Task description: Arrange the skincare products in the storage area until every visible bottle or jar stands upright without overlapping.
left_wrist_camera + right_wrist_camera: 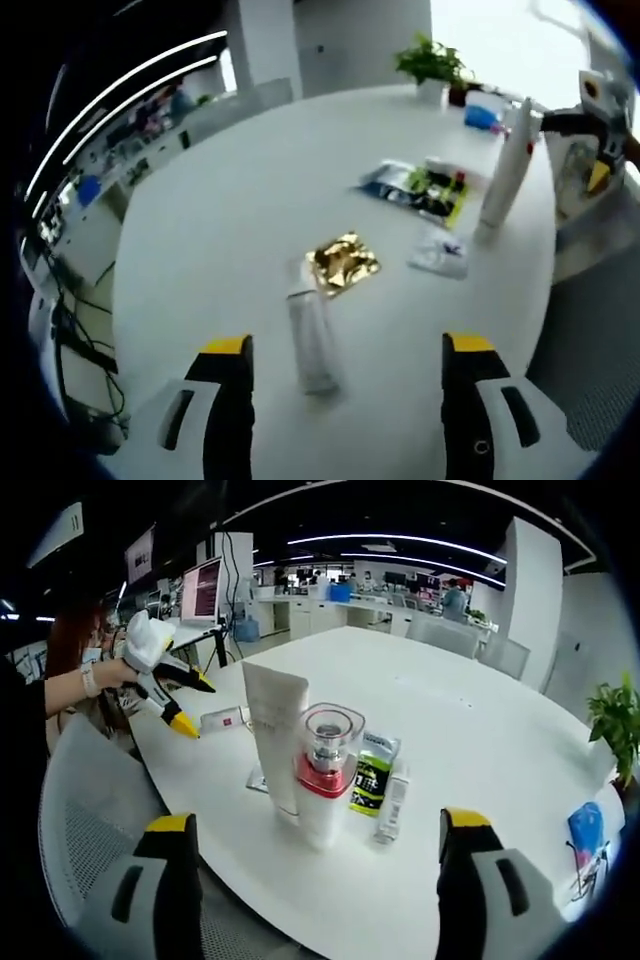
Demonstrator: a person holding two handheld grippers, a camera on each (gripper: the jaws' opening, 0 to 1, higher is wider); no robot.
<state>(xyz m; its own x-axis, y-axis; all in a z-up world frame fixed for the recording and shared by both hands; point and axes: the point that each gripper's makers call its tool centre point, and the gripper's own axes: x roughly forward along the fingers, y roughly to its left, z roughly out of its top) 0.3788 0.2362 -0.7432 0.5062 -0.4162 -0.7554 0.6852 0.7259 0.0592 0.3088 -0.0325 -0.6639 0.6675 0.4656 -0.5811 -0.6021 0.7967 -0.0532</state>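
Jaws apart; one bottle (312, 340) lying.

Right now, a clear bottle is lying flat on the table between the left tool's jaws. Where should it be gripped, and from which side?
Grip the clear bottle across its body near the middle, coming down from above with the open left tool. It lies on its side with its long axis pointing away, so the jaws already straddle its narrow width. The gold packet lies close to its far end, so avoid gripping there.

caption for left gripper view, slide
Open left gripper above a lying bottle, gold sachet beyond, white tube upright.
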